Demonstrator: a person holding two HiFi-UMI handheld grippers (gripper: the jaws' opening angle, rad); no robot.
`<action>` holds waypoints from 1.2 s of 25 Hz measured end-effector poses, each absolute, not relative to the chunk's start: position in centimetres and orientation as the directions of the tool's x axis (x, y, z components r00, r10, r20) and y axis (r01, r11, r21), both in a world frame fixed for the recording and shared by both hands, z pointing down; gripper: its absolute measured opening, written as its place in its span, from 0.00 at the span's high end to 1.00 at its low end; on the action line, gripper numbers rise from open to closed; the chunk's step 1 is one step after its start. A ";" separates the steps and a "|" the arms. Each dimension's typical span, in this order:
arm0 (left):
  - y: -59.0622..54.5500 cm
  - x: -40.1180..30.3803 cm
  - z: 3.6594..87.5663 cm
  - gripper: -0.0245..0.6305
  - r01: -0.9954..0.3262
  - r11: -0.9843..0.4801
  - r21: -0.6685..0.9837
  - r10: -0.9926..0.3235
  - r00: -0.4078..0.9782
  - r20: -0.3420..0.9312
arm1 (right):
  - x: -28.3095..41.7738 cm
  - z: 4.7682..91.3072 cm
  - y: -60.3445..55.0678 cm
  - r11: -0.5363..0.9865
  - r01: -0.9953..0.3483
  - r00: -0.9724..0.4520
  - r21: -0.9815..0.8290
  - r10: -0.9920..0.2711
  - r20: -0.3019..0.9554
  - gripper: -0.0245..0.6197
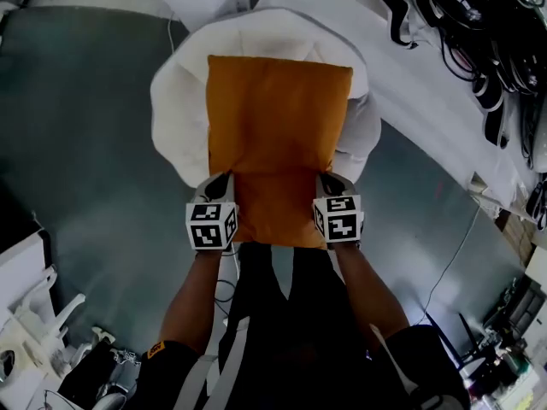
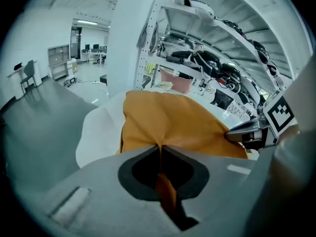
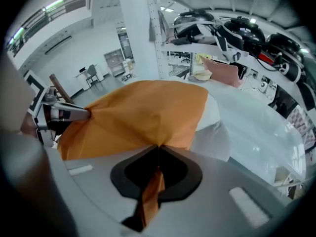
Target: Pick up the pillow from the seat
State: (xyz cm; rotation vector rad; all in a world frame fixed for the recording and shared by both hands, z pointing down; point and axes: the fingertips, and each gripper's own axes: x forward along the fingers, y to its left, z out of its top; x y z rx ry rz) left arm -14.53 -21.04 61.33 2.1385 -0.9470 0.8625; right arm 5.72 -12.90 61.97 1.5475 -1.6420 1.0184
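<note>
Flat rectangular orange fabric pillow (image 1: 278, 118) was held by two near corners, over rounded white padded seat (image 1: 175, 114). Left hand-held gripper (image 1: 226, 180) was pressed together on near left corner, fabric fold pinched between jaws. Right hand-held gripper (image 1: 324, 180) was likewise clamped on near right corner. Grasp judged done; near edge looked raised off seat. Far edge overlapped seat in head view, so could not tell if clear. Left to do, by judgement: lift whole pillow free of seat.

Even, cool indoor light with ceiling strip lights (image 3: 54, 5) glowing in the gripper views. Those views bend strongly and darken at their edges. The head view's lower middle is dim.
</note>
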 end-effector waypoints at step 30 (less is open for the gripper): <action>-14.3 -19.3 42.3 0.96 -0.834 -0.471 0.287 -0.555 0.533 0.639 | 2.1 42.4 -9.0 0.110 -0.989 -0.146 -0.098 -0.656 0.740 0.95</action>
